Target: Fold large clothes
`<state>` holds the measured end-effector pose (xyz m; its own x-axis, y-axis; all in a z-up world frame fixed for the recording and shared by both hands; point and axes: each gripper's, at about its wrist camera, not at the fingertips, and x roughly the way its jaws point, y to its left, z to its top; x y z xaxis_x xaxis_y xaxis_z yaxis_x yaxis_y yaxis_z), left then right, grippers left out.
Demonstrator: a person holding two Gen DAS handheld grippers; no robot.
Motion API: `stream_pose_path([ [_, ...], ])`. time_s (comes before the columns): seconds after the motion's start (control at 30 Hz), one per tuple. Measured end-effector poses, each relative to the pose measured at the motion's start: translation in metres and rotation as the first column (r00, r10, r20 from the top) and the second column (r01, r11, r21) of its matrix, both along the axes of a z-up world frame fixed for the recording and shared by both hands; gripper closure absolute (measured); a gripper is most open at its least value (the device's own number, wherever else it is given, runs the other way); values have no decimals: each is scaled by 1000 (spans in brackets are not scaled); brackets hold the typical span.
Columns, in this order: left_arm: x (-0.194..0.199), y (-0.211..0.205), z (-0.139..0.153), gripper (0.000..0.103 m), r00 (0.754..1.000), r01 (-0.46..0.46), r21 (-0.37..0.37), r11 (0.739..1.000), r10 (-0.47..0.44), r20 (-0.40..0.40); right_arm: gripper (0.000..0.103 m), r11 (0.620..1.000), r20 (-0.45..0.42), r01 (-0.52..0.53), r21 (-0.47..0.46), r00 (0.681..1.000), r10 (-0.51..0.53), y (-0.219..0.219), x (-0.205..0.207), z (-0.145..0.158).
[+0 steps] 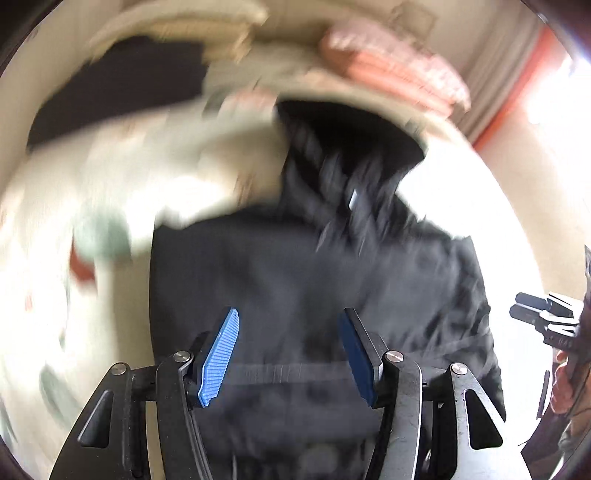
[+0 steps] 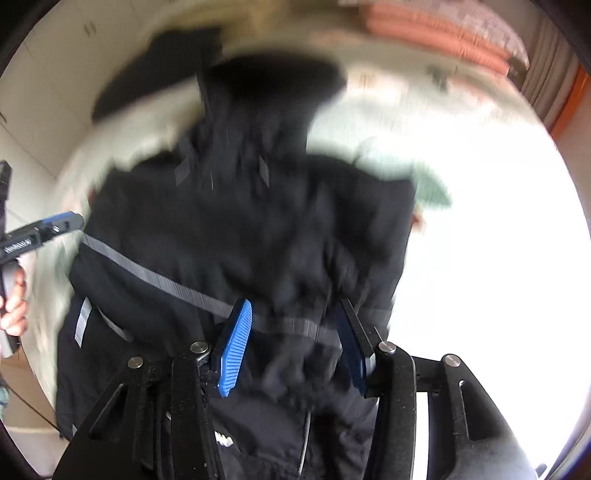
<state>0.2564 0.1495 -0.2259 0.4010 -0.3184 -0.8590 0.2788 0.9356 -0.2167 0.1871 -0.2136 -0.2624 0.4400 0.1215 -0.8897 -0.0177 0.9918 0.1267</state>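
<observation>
A large black jacket (image 1: 314,280) with grey reflective strips lies spread on a pale bedspread (image 1: 92,177), its hood toward the far side. In the left wrist view my left gripper (image 1: 290,321) hovers open over the jacket's lower part, nothing between its blue pads. In the right wrist view the jacket (image 2: 240,229) fills the middle and my right gripper (image 2: 295,314) is open just above a grey strip (image 2: 155,277), empty. Both views are motion-blurred. Each gripper shows at the other view's edge: the right gripper (image 1: 543,314) and the left gripper (image 2: 40,232).
Folded pink-orange bedding (image 1: 399,70) and a pale pillow (image 1: 177,22) lie at the bed's far side. A dark cloth (image 1: 110,92) lies far left. A curtain with an orange band (image 1: 517,92) hangs at the right. The bedspread right of the jacket is brightly lit (image 2: 498,258).
</observation>
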Motion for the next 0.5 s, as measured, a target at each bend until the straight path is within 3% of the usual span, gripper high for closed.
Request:
stream_pose_path([
  [0.13, 79, -22, 12, 44, 998, 26, -21, 999, -24, 56, 51, 995, 60, 99, -6, 993, -98, -14, 66, 17],
  [0.23, 139, -33, 3, 44, 998, 15, -50, 999, -12, 65, 51, 983, 77, 168, 79, 982, -174, -25, 118, 17],
  [0.33, 200, -49, -19, 44, 998, 13, -23, 1000, -12, 66, 51, 974, 63, 210, 87, 974, -216, -29, 170, 4],
  [0.5, 268, -68, -59, 44, 1000, 11, -2, 1000, -11, 19, 51, 960, 1, 260, 106, 965, -261, -30, 235, -36],
])
